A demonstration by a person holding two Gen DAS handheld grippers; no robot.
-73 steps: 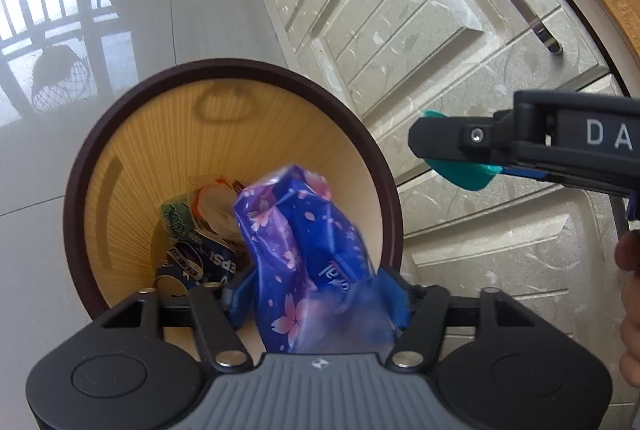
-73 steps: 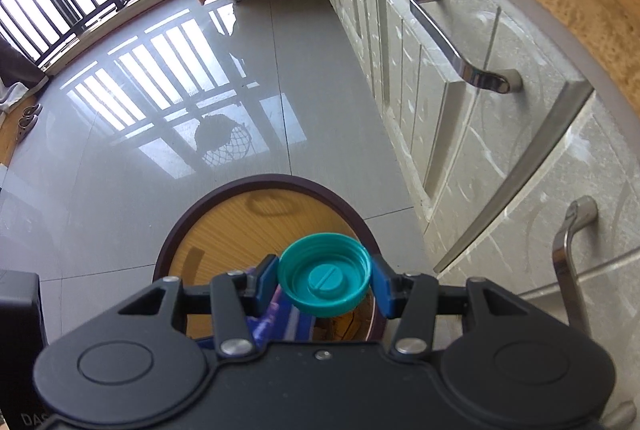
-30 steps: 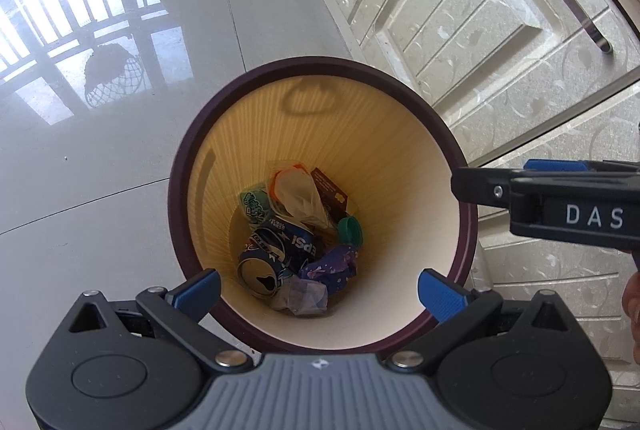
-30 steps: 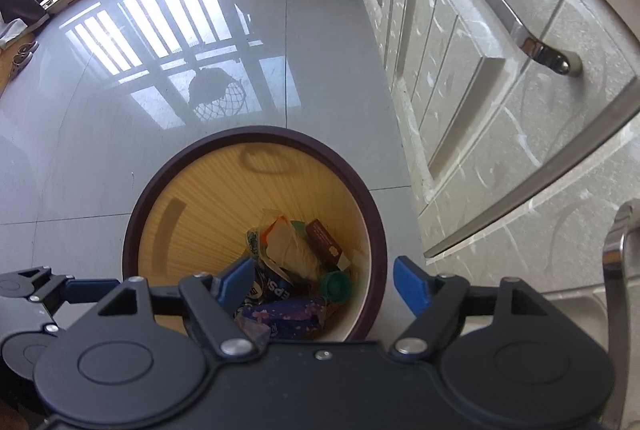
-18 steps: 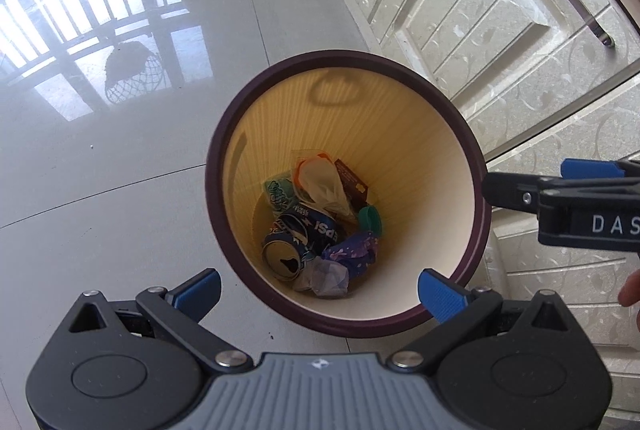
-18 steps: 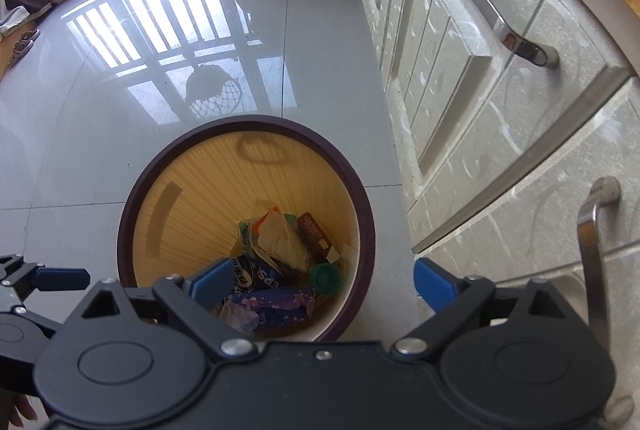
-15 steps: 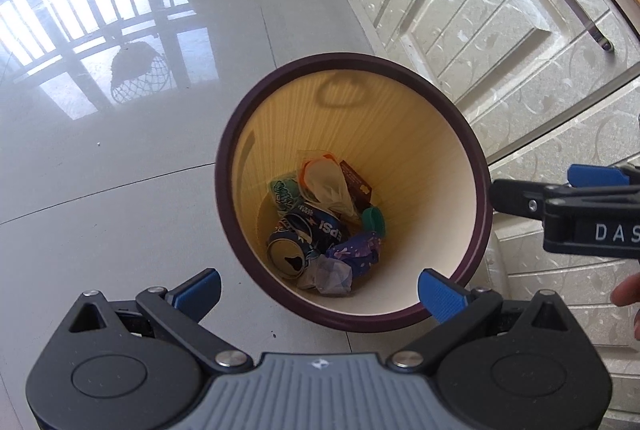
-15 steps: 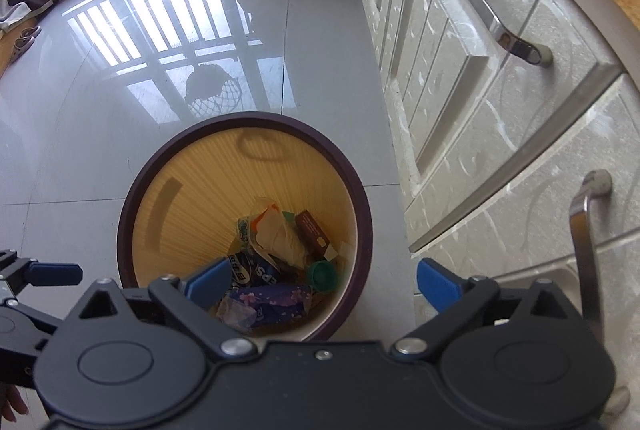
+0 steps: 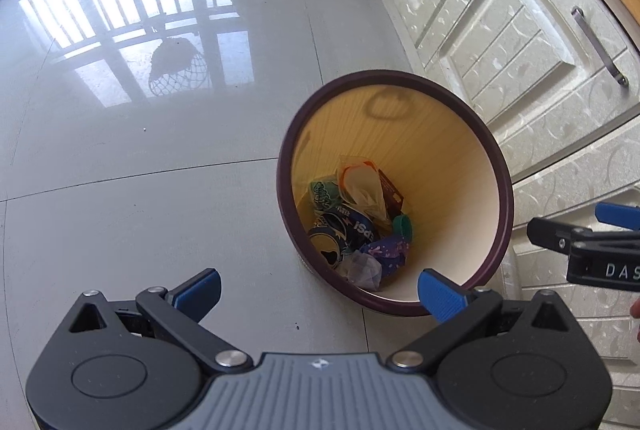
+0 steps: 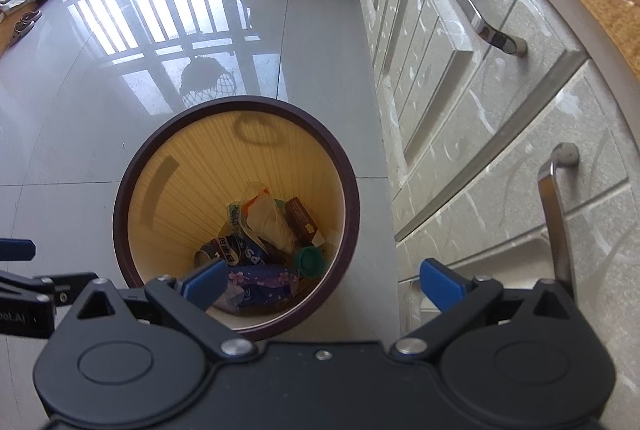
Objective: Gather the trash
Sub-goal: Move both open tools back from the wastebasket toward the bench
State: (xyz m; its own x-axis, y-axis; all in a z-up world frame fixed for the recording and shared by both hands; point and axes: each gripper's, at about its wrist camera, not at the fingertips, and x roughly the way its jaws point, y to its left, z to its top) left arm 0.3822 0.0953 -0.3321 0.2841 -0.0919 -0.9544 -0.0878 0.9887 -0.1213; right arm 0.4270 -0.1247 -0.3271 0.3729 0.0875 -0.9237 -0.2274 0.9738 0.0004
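Looking down into the waste bin [image 10: 120,206], which stands on the grey tiled floor [image 9: 120,190] just beside the pale cabinet fronts [image 10: 460,78]. Left gripper [image 9: 318,290]: jaws spread wide, nothing between them, hanging above the floor at the bin's near rim. Right gripper [image 10: 322,282]: jaws have just been opening and now stand wide with nothing between them, above the bin's near rim. Trash lies at the bottom of the bin: teal bottle cap [image 10: 310,262] toward the cabinet side, purple floral wrapper [image 10: 262,284] just beside it, blue Pepsi can [image 9: 340,236], brown carton [image 10: 302,220], orange-edged plastic bag [image 9: 362,188], green packet [image 9: 322,190]. The items lie piled together, touching.
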